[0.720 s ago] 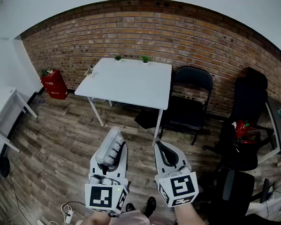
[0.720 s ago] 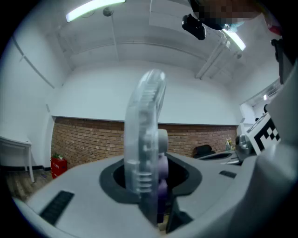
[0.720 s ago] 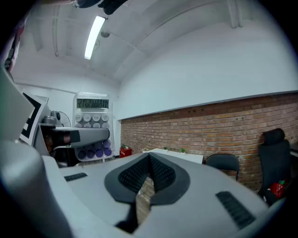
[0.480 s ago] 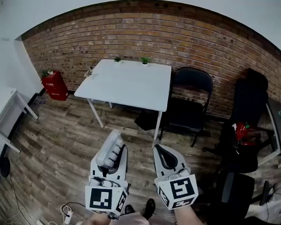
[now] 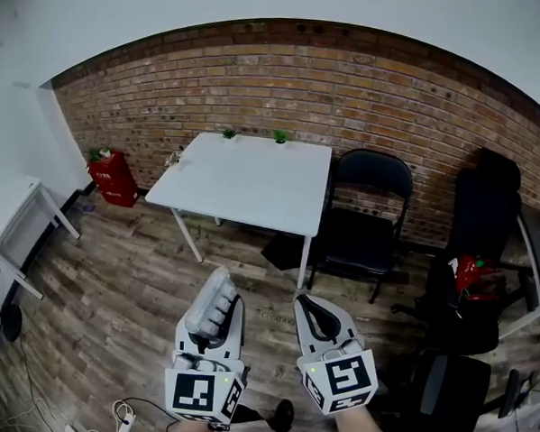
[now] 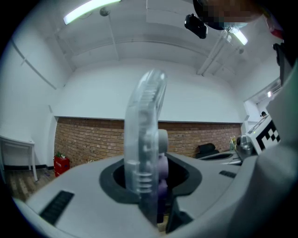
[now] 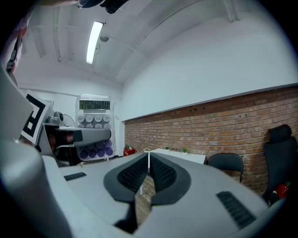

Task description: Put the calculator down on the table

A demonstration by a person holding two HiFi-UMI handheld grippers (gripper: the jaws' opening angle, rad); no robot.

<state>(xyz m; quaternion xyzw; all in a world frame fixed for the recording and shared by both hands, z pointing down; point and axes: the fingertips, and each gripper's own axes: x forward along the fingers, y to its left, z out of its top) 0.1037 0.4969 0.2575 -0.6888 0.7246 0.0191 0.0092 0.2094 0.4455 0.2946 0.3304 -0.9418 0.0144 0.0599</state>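
Observation:
My left gripper (image 5: pixel 218 314) is shut on a pale grey calculator (image 5: pixel 210 300), held on edge between its jaws. In the left gripper view the calculator (image 6: pixel 144 139) stands upright, clear case to the left and purple keys to the right. The right gripper view shows its face (image 7: pixel 94 130) with the display on top and rows of round keys. My right gripper (image 5: pixel 313 314) hangs beside it, shut and empty, its dark pads (image 7: pixel 158 174) meeting at the tips. Both grippers hover over the wooden floor, well short of the white table (image 5: pixel 245 173).
Two small green plants (image 5: pixel 280 136) stand on the table's far edge by the brick wall. A black folding chair (image 5: pixel 370 207) is right of the table, with black office chairs (image 5: pixel 480 258) further right. A red box (image 5: pixel 111 177) sits at the wall, left.
The grippers sit slightly lower in the head view and the room has shifted down a little. The calculator stays in the left gripper; the right stays shut.

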